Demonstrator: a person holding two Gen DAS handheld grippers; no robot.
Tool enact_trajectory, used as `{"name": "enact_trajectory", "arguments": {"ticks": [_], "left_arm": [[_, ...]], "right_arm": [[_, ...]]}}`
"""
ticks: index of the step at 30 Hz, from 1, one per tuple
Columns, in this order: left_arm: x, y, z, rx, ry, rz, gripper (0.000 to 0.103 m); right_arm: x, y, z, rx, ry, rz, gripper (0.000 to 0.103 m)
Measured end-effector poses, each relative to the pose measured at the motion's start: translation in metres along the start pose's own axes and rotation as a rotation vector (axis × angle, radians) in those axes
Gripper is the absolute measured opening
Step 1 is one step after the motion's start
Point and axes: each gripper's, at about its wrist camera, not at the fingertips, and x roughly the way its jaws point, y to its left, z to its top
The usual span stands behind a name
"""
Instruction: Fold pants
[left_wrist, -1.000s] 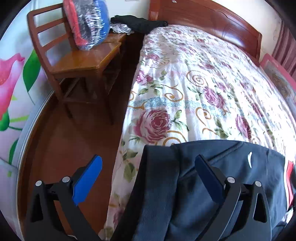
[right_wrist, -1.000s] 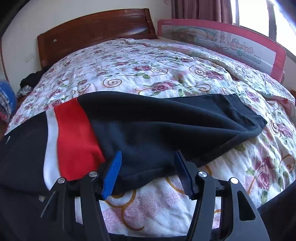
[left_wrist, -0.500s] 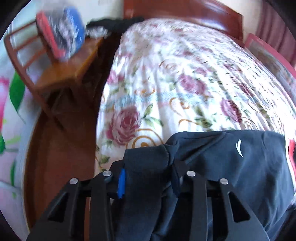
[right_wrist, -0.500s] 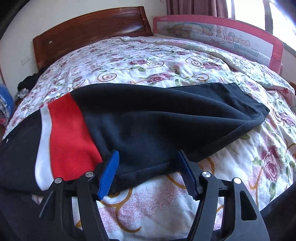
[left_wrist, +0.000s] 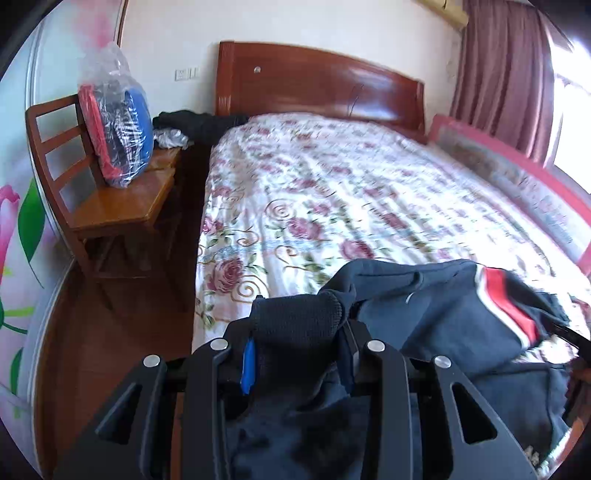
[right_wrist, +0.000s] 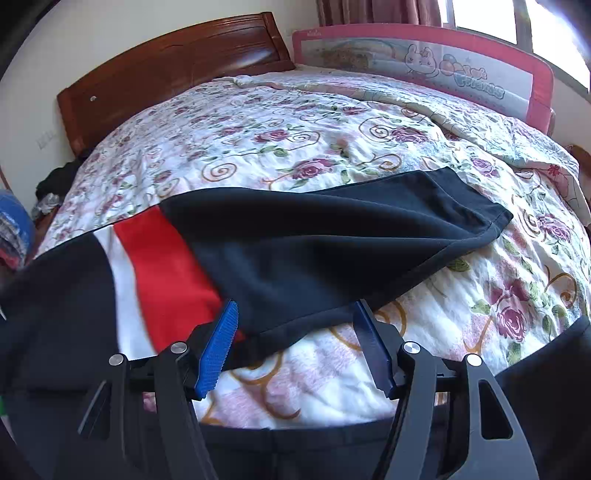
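Since a second ago your left claw (left_wrist: 295, 354) has pinched and lifted the pants' waistband (left_wrist: 299, 317); your right claw (right_wrist: 295, 347), spread at six o'clock, grips nothing, so the pant leg (right_wrist: 332, 240) may drag and bunch.

The right claw (right_wrist: 299, 347) gapes at the hem of the pants (right_wrist: 332, 251) (dark, red-and-white banded).

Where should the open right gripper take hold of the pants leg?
Grip the near hem edge of the pants, where it lies between the right gripper fingers. Come in low from the near bedside: that edge sits slightly raised off the floral bedsheet, so a finger could likely slide under it.
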Motion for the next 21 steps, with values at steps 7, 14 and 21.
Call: {"name": "enact_trajectory", "arguments": {"ticks": [7, 14, 21], "left_arm": [[-0.050, -0.002, -0.038, -0.043, -0.054, -0.058, 0.033], [-0.068, 0.001, -0.068, -0.073, -0.063, -0.080, 0.033], [-0.077, -0.001, -0.094, -0.097, -0.062, -0.078, 0.033]], "right_arm": [[-0.023, 0.023, 0.021, 0.052, 0.032, 0.082, 0.078], [-0.025, 0.063, 0.041, 0.106, 0.093, 0.171, 0.078], [-0.011, 0.097, 0.054, 0.133, 0.153, 0.164, 0.078]]}}
